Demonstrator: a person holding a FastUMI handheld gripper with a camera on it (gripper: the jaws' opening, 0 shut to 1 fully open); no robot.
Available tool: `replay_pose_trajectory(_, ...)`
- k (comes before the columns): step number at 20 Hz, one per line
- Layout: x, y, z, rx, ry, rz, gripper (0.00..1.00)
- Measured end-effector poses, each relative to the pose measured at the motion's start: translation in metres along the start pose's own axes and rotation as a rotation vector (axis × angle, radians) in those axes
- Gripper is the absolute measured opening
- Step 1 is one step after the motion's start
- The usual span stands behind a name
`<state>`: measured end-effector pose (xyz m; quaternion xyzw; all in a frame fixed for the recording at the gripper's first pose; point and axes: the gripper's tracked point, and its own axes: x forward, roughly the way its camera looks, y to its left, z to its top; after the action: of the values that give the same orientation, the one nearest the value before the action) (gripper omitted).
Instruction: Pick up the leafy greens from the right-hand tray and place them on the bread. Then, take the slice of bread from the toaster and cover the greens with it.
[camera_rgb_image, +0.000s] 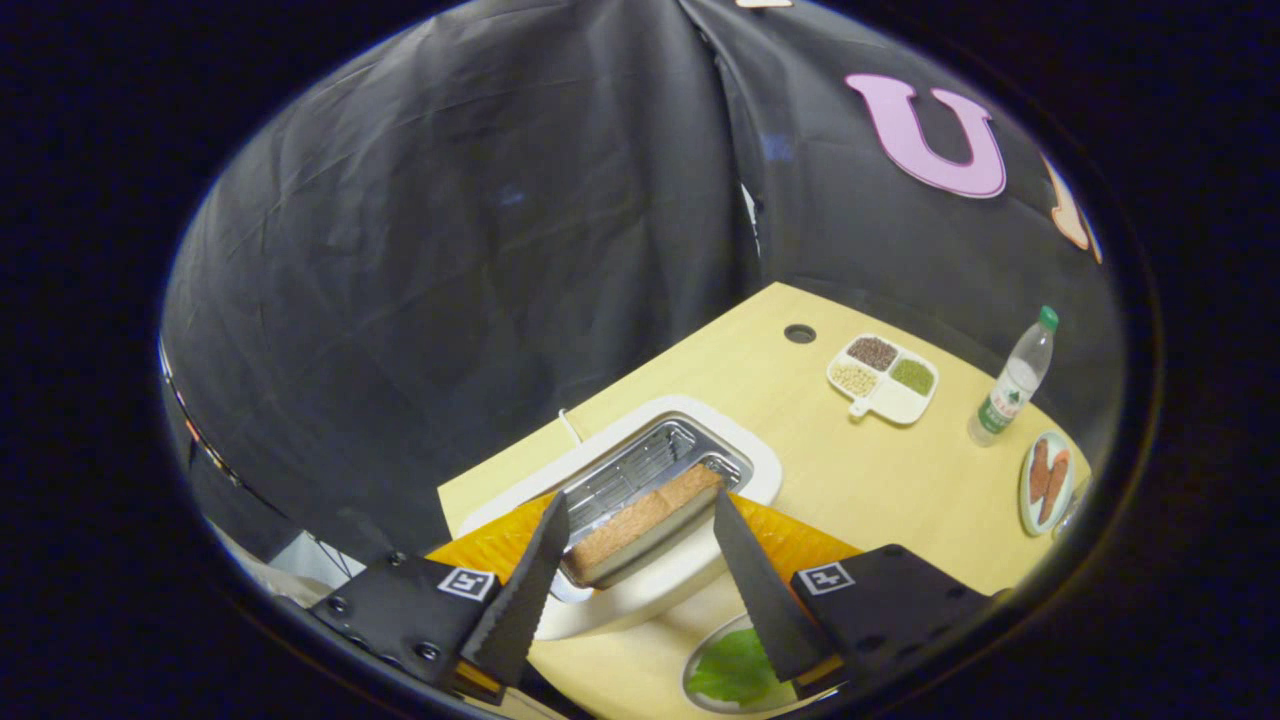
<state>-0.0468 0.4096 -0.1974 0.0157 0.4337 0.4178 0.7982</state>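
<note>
Between the wide-spread fingers of the gripper (640, 520), a brown bread slice (645, 520) is sitting in the toaster (740, 450) slot, untouched, near the table's (860, 470) edge.

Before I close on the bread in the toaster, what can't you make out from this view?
- Gripper open, fingers either side of the bread slice; contact unclear.
- Greens: right finger covers part; whatever lies under them is hidden.
- Toaster: near side behind the fingers.
- Plate beyond the bottle: contents too small and distorted.
</note>
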Motion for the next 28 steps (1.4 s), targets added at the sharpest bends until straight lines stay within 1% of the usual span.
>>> replay_pose_trajectory(6,0.003,0.011,-0.006,0.048,0.035,0.031,0.65)
replay_pose_trajectory(8,0.000,0.013,-0.010,0.039,0.054,0.037,0.56)
replay_pose_trajectory(9,0.000,0.010,-0.008,0.038,0.043,0.020,0.51)
replay_pose_trajectory(11,0.000,0.010,-0.012,0.075,0.054,0.031,0.42)
replay_pose_trajectory(14,-0.003,0.006,-0.010,0.114,0.039,0.026,0.28)
replay_pose_trajectory(15,-0.006,0.006,-0.007,0.112,0.017,0.022,0.24)
replay_pose_trajectory(19,-0.019,0.009,-0.002,0.099,-0.001,0.047,0.06)
replay_pose_trajectory(28,-0.071,-0.014,0.016,0.180,-0.120,0.045,0.06)
